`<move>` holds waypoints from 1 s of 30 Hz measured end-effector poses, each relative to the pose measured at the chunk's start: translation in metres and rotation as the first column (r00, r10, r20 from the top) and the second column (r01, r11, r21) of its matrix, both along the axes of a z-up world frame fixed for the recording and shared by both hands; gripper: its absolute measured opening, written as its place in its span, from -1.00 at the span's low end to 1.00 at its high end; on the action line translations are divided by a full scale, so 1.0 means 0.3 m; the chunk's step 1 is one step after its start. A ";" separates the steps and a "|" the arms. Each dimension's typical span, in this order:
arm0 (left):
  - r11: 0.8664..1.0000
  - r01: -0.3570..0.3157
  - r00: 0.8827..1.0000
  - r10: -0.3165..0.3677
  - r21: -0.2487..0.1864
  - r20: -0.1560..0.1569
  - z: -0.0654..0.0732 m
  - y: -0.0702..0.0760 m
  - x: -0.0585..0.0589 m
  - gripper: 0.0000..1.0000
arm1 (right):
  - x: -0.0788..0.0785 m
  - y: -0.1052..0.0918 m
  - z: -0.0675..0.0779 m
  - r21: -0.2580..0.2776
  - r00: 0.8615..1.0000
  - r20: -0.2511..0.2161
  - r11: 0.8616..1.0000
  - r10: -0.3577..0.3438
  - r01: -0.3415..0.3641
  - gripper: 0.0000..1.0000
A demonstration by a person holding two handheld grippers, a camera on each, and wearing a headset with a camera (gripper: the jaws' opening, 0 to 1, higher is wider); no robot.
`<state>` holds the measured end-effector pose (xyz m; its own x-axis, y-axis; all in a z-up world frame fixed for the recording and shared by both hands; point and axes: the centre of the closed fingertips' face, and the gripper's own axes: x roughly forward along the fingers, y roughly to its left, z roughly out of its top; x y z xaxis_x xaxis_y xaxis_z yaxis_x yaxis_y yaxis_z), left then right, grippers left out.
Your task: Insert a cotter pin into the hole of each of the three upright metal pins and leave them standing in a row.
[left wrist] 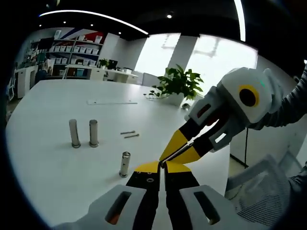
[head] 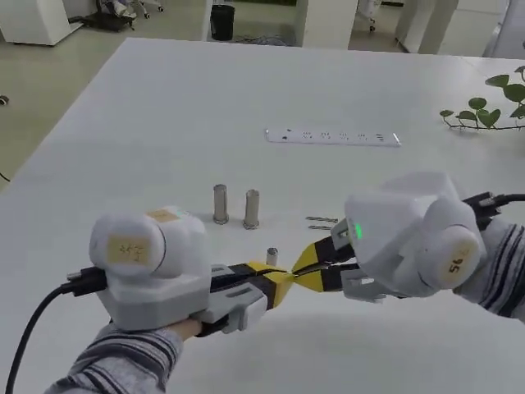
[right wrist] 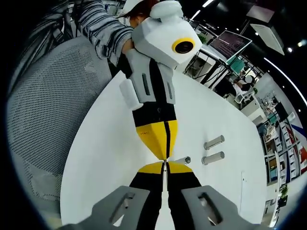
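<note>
The left gripper [left wrist: 162,166] and the right gripper [right wrist: 164,167] meet tip to tip above the desk [head: 164,123] near edge, both jaws clenched on one thin cotter pin [left wrist: 176,153]. Just behind stands a metal pin [head: 271,255] upright. Two other metal pins [head: 220,203] stand farther left, and two more cotter pins [head: 321,222] lie to their right.

Bright, even overhead light fills the head view; the white table [head: 164,123] shows mild glare, and the metal pins [head: 220,203] cast only faint, soft shadows. In the left gripper view the windows [left wrist: 211,52] at 1 o'clock blow out white. Fisheye distortion curves a ceiling light strip [left wrist: 96,17] at 11 o'clock, and the edges look soft.
</note>
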<state>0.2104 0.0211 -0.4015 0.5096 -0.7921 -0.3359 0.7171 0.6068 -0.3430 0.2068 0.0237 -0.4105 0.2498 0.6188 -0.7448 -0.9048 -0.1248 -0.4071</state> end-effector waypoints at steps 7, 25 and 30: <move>0.998 0.043 0.996 -0.046 0.048 0.071 0.007 0.001 -0.004 -1.00 | 0.010 -0.007 0.003 0.011 1.000 -0.015 1.000 -0.026 0.026 -1.00; 0.955 0.204 0.946 -0.248 0.214 0.209 0.010 -0.017 -0.056 -1.00 | -0.031 -0.019 -0.012 0.023 0.994 -0.107 0.999 -0.025 0.027 -0.97; 0.942 0.239 0.920 -0.297 0.237 0.254 0.026 -0.025 -0.067 -1.00 | -0.048 -0.014 -0.012 0.032 0.990 -0.139 0.999 -0.018 0.023 -0.97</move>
<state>0.1902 0.0137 -0.3938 0.3840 -0.8445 -0.3733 0.9110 0.4124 0.0041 0.1925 0.0196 -0.4141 0.1581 0.6401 -0.7519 -0.9552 -0.0939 -0.2808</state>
